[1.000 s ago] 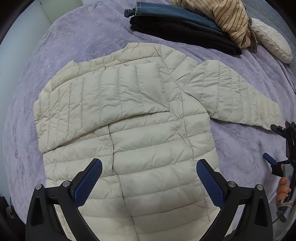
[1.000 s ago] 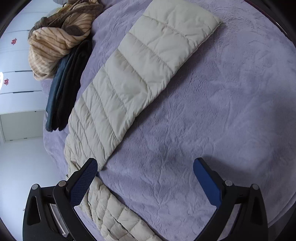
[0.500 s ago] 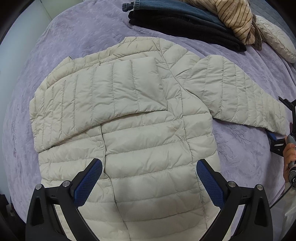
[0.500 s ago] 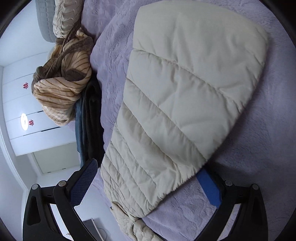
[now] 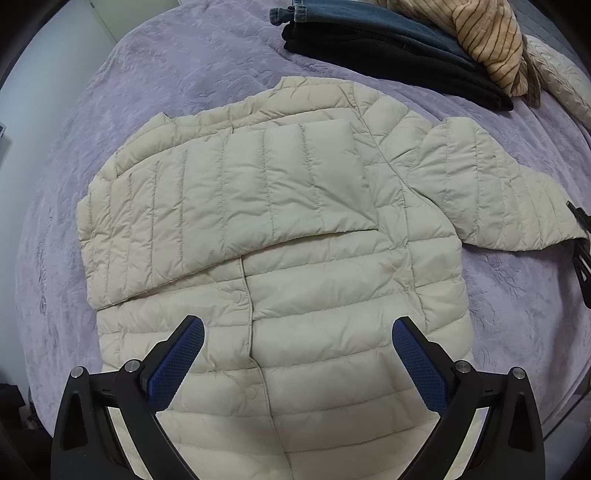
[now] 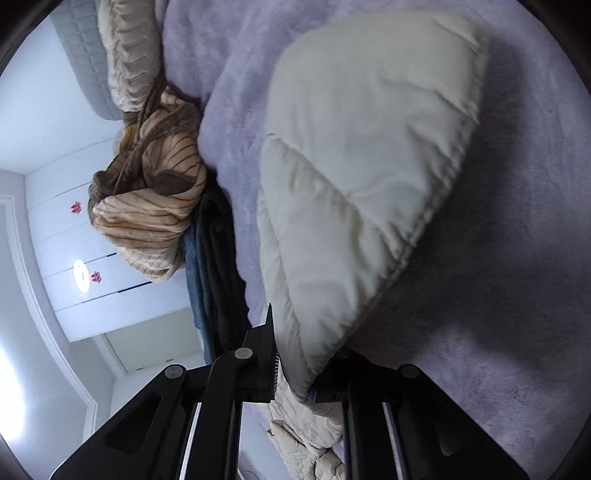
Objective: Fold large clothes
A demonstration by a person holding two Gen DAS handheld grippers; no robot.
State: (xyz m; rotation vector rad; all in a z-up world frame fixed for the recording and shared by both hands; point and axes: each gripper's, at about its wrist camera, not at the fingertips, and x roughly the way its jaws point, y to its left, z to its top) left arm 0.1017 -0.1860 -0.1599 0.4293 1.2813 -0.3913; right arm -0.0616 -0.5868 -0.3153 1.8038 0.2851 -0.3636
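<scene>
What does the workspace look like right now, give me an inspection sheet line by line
Surface: purple bedspread, soft and textured.
Job's things: cream puffer jacket lying flat, one sleeve folded across the chest, the other sleeve stretched out sideways.
Clutter: folded jeans and black garment, striped top, quilted pillow.
Grippers: left claw open above the jacket hem; right claw has just been closing, pinching the outstretched sleeve's cuff.
Cables: nothing seen.
Surroundings: white wardrobe doors.
</scene>
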